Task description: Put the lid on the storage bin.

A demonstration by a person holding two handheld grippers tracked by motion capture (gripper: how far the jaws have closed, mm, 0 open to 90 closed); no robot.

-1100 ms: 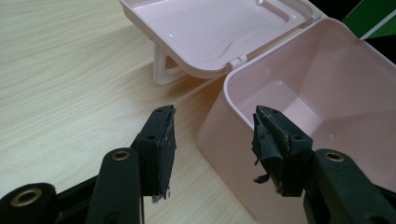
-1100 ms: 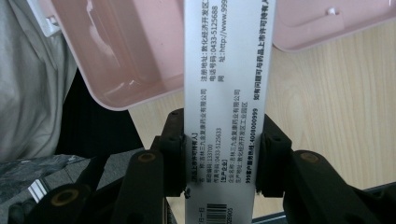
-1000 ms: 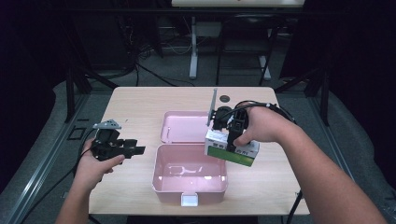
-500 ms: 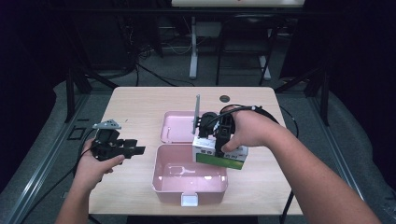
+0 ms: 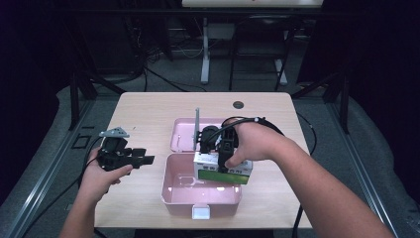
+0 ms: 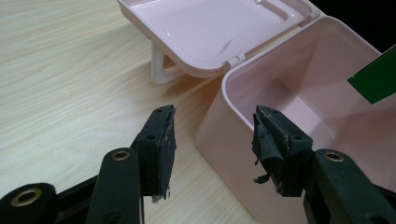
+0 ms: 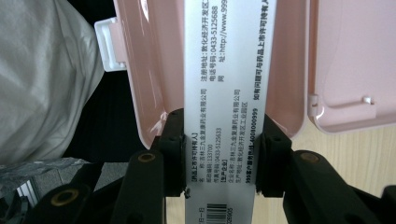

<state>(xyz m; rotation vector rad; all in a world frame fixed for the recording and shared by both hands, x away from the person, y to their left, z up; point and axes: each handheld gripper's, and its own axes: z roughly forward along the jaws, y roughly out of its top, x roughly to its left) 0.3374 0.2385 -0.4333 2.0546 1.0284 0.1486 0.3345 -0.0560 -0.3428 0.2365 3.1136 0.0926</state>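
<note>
A pink plastic box [image 5: 171, 198] stands open near the table's front edge, its lid [image 5: 183, 134] lying back behind it. My right gripper [image 5: 218, 148] is shut on a white and green carton [image 5: 225, 171] and holds it over the box's right half. In the right gripper view the carton [image 7: 224, 70] with printed text sits clamped between both pads, with the box's wall [image 7: 144, 70] behind it. My left gripper [image 5: 143, 159] hovers left of the box, open and holding nothing. In the left gripper view its jaws [image 6: 212, 116] point at the box's near corner [image 6: 229, 135].
The wooden table [image 5: 148, 109] has bare room behind and left of the box. A small dark round hole [image 5: 238, 104] lies at its back edge. A white latch [image 5: 202, 212] juts from the box's front. A cable [image 5: 277, 129] loops off my right gripper.
My right gripper has carried the carton leftward, from beside the box's right edge to over its open body. The left gripper has stayed in place.
</note>
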